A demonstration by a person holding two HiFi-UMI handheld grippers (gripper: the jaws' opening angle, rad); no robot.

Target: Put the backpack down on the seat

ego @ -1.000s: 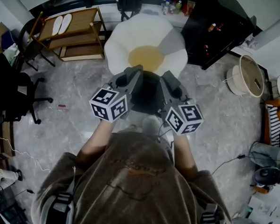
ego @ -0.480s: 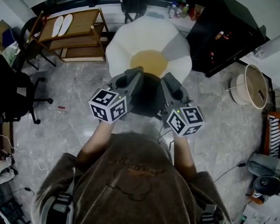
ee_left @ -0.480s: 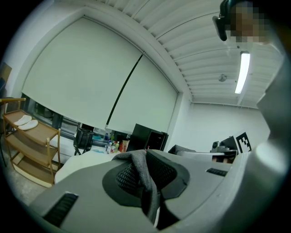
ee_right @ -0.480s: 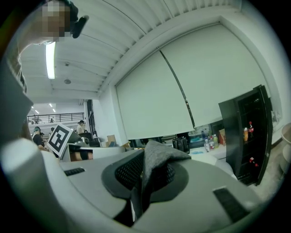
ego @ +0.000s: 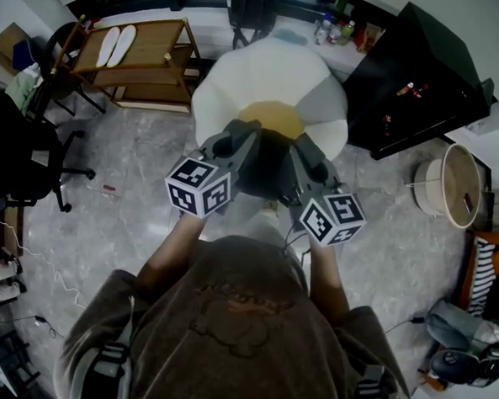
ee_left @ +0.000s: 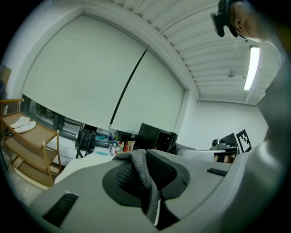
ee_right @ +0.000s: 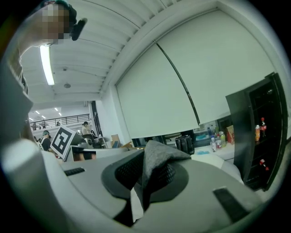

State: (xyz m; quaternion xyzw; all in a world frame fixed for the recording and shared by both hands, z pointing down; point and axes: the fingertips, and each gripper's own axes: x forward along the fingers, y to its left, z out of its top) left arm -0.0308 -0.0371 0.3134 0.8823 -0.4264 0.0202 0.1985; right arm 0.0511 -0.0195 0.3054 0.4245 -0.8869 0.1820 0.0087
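- Since a second ago, while I carry the load forward, both cubes have crept up the head view. The left gripper point(ego: 241, 137) and right gripper point(ego: 300, 147) now reach to the yellow centre point(ego: 276, 116) of the seat, which lay clear beyond their tips before.
- Between them, at middle frame, hangs the dark backpack point(ego: 264, 168). Its far edge now overlaps the near rim of the seat point(ego: 240, 72). I cannot tell from above whether it touches the cushion or hangs over it.
- I judge the carry nearly done. What remains is to bring the backpack fully over the seat, lower it, and let go.
- Left jaws: almost closed, pinching a grey fold point(ee_left: 138, 170) of the backpack that stands up between the pads in the left gripper view.
- Right jaws: almost closed too, clamped on a like grey fold point(ee_right: 152, 159), which peaks above the pads in the right gripper view.
- Farther off, the white seat fills the upper middle of the head view. A wooden shelf point(ego: 132, 56) is at upper left and a black cabinet point(ego: 425, 79) at upper right. Both are well apart from the backpack.
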